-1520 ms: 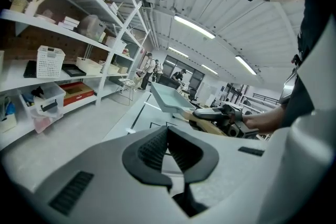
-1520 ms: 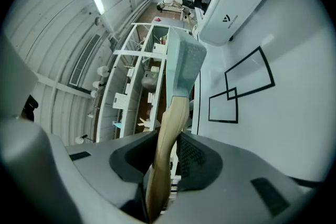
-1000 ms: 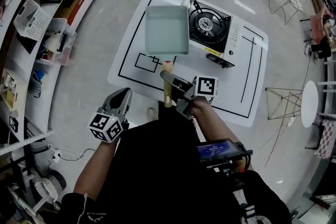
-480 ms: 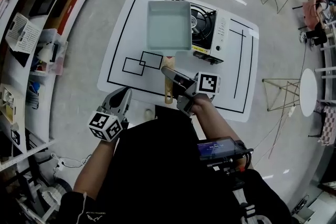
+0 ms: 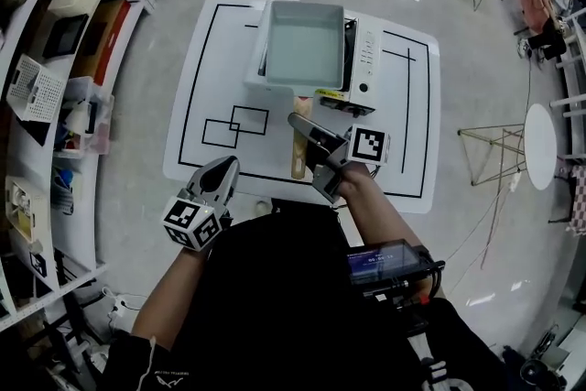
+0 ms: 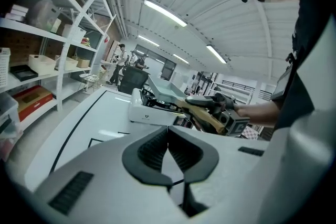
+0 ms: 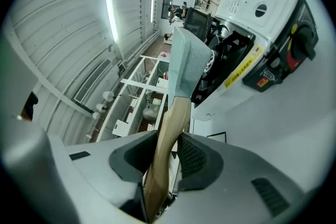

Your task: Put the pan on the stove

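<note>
Extending from right gripper (image 5: 306,135), pan (image 5: 304,55) overhangs stove (image 5: 365,69).

No wording is legible. On the portable gas stove (image 5: 368,59), a yellow label (image 7: 242,66) is printed too small to be read; a small dark logo (image 6: 148,104) is stamped on its white side.
</note>
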`<state>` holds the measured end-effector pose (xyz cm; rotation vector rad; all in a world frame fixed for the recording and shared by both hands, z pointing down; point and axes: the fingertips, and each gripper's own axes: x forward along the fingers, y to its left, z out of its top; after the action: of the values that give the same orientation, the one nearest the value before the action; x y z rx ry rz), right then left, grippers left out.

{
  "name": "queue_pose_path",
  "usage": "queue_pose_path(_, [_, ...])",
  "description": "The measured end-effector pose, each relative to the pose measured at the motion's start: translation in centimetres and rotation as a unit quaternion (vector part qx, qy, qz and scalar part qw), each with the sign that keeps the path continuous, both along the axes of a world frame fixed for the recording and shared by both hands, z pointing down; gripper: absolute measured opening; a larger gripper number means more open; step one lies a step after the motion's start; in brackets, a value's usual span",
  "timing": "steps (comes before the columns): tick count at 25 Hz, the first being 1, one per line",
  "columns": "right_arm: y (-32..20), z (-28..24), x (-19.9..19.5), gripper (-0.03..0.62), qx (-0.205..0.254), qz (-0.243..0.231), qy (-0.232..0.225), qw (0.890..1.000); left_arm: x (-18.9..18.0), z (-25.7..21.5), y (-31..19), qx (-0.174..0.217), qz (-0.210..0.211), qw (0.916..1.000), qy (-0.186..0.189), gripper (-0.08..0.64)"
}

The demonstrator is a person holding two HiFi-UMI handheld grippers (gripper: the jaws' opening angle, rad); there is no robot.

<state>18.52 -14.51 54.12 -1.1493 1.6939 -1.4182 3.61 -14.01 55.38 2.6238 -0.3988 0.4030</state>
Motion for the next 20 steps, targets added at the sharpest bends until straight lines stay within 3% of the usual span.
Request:
queue_pose_path(5, [-0.7, -0.7, 2.0, 0.135, 0.009, 0.021, 0.013, 1.0, 1.2, -0.4, -0.2, 0.004, 0.011, 0.9999, 0.001, 0.009])
queue_pose_path(20, [-3.2, 0.8, 3.7, 0.138, -0.021, 0.065, -0.027, 0.997, 1.5, -0.3, -0.9, 0.004, 0.016, 0.9998, -0.01, 0.009])
